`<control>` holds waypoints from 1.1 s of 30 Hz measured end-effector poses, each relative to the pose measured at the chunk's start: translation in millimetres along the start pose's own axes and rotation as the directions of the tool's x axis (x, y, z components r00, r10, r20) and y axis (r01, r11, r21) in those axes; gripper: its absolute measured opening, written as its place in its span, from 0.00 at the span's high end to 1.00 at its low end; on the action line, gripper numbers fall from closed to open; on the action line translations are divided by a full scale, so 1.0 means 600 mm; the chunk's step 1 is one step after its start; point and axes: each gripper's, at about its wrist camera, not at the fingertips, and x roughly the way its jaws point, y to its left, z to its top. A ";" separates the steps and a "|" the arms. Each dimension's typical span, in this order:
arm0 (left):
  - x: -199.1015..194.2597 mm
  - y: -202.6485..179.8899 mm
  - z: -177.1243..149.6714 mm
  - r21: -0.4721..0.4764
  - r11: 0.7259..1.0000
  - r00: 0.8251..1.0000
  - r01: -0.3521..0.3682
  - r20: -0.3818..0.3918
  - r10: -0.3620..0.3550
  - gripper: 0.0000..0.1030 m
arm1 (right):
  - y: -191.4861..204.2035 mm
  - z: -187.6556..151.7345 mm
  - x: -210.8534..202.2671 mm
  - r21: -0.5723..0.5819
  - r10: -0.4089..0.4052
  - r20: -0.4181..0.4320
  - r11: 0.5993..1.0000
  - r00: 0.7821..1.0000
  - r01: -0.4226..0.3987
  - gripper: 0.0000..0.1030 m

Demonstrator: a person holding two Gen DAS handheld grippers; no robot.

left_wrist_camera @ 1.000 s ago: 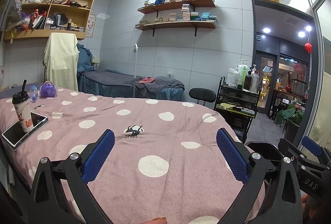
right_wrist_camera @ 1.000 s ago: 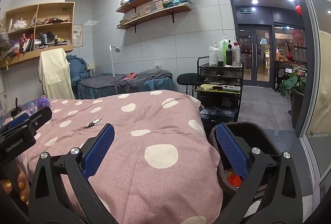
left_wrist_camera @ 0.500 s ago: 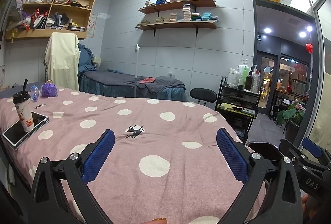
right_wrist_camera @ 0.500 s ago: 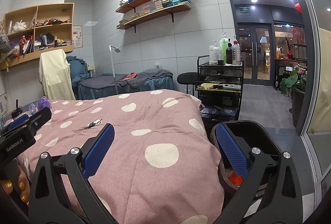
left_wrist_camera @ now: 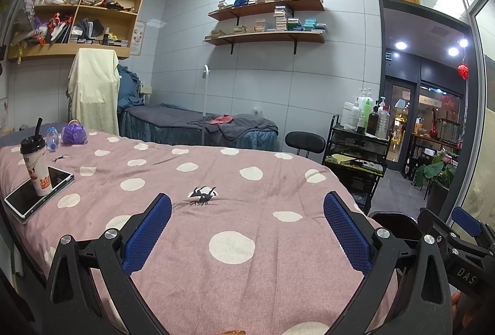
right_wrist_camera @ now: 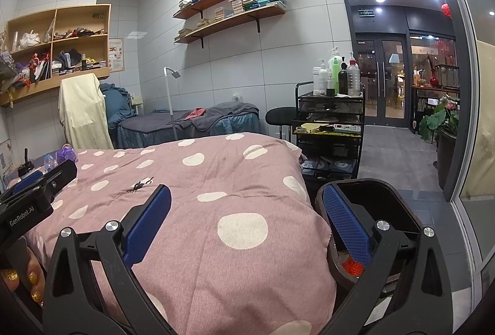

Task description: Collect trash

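A takeaway cup [left_wrist_camera: 35, 168] with a black straw stands on a tablet [left_wrist_camera: 18, 205] at the left of the pink dotted bed [left_wrist_camera: 278, 180]. Behind it lie a small bottle [left_wrist_camera: 52, 143] and a crumpled purple item [left_wrist_camera: 74, 134]. A small black spidery object [left_wrist_camera: 202, 195] lies mid-bed, just beyond my left gripper [left_wrist_camera: 247, 229], which is open and empty. My right gripper [right_wrist_camera: 247, 220] is open and empty over the bed's right corner. A black bin [right_wrist_camera: 386, 195] stands beside that corner with something orange [right_wrist_camera: 352, 267] inside.
A black trolley [right_wrist_camera: 331, 130] with bottles and a black stool [right_wrist_camera: 280, 115] stand past the bed's far right corner. A second bed [left_wrist_camera: 185, 124] lies along the back wall. The left gripper [right_wrist_camera: 40, 186] and a hand [right_wrist_camera: 18, 276] show in the right wrist view.
Both views have shifted only slightly. Both grippers stay open and nothing on the bed has moved.
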 end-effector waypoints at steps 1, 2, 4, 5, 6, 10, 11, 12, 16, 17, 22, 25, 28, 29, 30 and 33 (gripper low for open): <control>0.000 0.000 0.000 0.000 1.000 1.000 0.000 -0.001 0.000 0.06 | 0.000 0.000 0.000 0.001 0.000 0.001 1.000 1.000 0.000 0.06; -0.001 0.000 0.000 -0.001 1.000 1.000 0.002 -0.001 -0.002 0.06 | 0.000 0.000 0.000 0.001 0.000 0.001 1.000 1.000 0.000 0.06; -0.001 0.001 0.000 -0.002 1.000 1.000 0.003 0.001 -0.003 0.06 | 0.001 -0.001 0.000 0.000 -0.001 0.001 1.000 1.000 0.001 0.06; -0.001 0.000 0.000 -0.001 1.000 1.000 0.001 0.000 -0.001 0.06 | 0.000 0.000 0.000 0.001 0.000 0.000 1.000 1.000 0.000 0.06; -0.001 0.000 0.000 0.000 1.000 1.000 0.001 0.001 -0.001 0.06 | 0.000 0.000 0.000 0.001 0.000 0.000 1.000 1.000 0.000 0.06; -0.001 0.000 -0.001 -0.002 1.000 1.000 0.001 -0.002 -0.001 0.06 | 0.003 -0.003 0.000 0.005 0.000 -0.002 1.000 1.000 0.000 0.06; -0.001 0.000 -0.001 -0.002 1.000 1.000 0.002 -0.002 -0.002 0.06 | 0.001 -0.002 0.000 0.005 0.000 -0.002 1.000 1.000 0.000 0.06; -0.002 0.000 -0.001 -0.002 1.000 1.000 0.002 -0.001 -0.002 0.06 | 0.002 -0.003 0.000 0.006 0.001 -0.002 1.000 1.000 -0.001 0.06; -0.001 0.000 0.000 -0.002 1.000 1.000 0.002 -0.001 -0.002 0.06 | 0.003 -0.004 0.000 0.007 0.001 -0.003 1.000 1.000 -0.001 0.06; -0.001 0.000 0.000 -0.002 1.000 1.000 0.001 0.000 -0.001 0.06 | 0.002 -0.003 0.001 0.007 0.002 -0.003 1.000 1.000 -0.002 0.06; -0.001 0.001 0.000 -0.002 1.000 1.000 0.001 -0.003 -0.001 0.06 | 0.003 -0.006 0.000 0.011 0.000 -0.005 1.000 1.000 0.000 0.06; -0.001 0.001 0.000 -0.001 1.000 1.000 0.001 -0.002 -0.001 0.06 | 0.004 -0.008 0.002 0.015 0.000 -0.007 1.000 1.000 0.000 0.06; -0.001 0.000 0.000 -0.001 1.000 1.000 0.001 -0.003 -0.001 0.06 | 0.007 -0.010 0.003 0.016 0.001 -0.009 1.000 1.000 -0.001 0.06; -0.001 0.000 0.000 -0.002 1.000 1.000 0.002 -0.003 -0.002 0.06 | 0.006 -0.009 0.004 0.016 0.001 -0.010 1.000 1.000 -0.001 0.06; -0.001 0.000 0.000 -0.002 1.000 1.000 0.003 -0.003 -0.003 0.06 | 0.007 -0.009 0.005 0.015 0.001 -0.011 1.000 1.000 -0.001 0.06; -0.004 0.001 -0.003 0.002 1.000 1.000 0.004 -0.001 -0.004 0.06 | 0.007 -0.009 0.006 0.017 0.001 -0.012 1.000 1.000 -0.001 0.06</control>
